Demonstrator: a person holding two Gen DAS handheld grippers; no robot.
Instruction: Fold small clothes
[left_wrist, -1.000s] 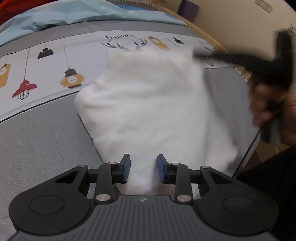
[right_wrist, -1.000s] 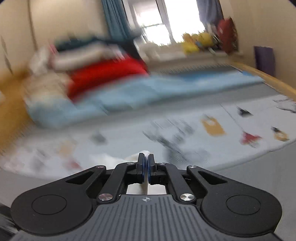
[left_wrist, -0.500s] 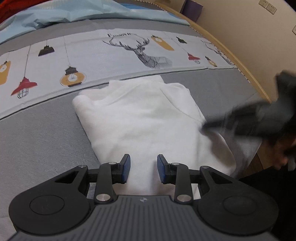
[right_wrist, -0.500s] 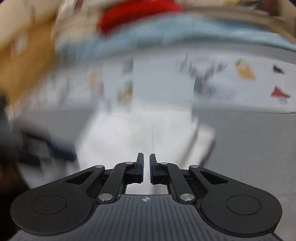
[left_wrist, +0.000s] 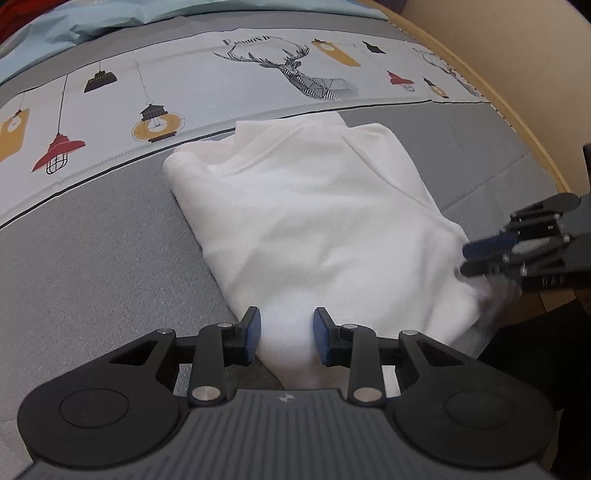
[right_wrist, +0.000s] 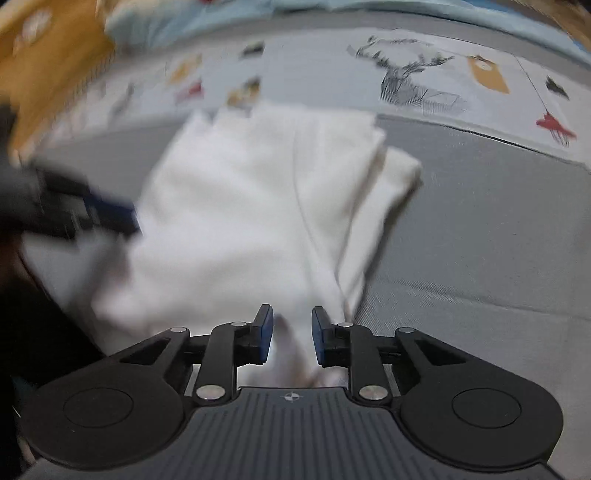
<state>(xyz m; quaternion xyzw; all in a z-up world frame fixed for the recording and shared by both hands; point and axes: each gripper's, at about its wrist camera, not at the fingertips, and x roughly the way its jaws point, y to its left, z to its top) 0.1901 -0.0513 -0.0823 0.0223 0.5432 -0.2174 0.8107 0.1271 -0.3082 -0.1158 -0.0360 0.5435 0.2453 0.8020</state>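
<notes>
A white folded garment (left_wrist: 314, 221) lies on the grey bedspread (left_wrist: 92, 258); it also shows in the right wrist view (right_wrist: 240, 206). My left gripper (left_wrist: 286, 338) is open, its jaws either side of the garment's near corner. My right gripper (right_wrist: 288, 334) is open over the garment's near edge. It also shows at the right in the left wrist view (left_wrist: 469, 258), at the garment's right corner. The left gripper shows blurred at the left of the right wrist view (right_wrist: 125, 221).
The bedspread has a pale printed band (left_wrist: 221, 85) with lamps and a deer behind the garment. A light blue blanket (left_wrist: 110, 14) lies further back. The wooden bed edge (left_wrist: 517, 122) runs along the right.
My right gripper let go of the garment's flap, swung down to the near right corner and opened. The garment now lies flat. My left gripper has stayed open in place.
</notes>
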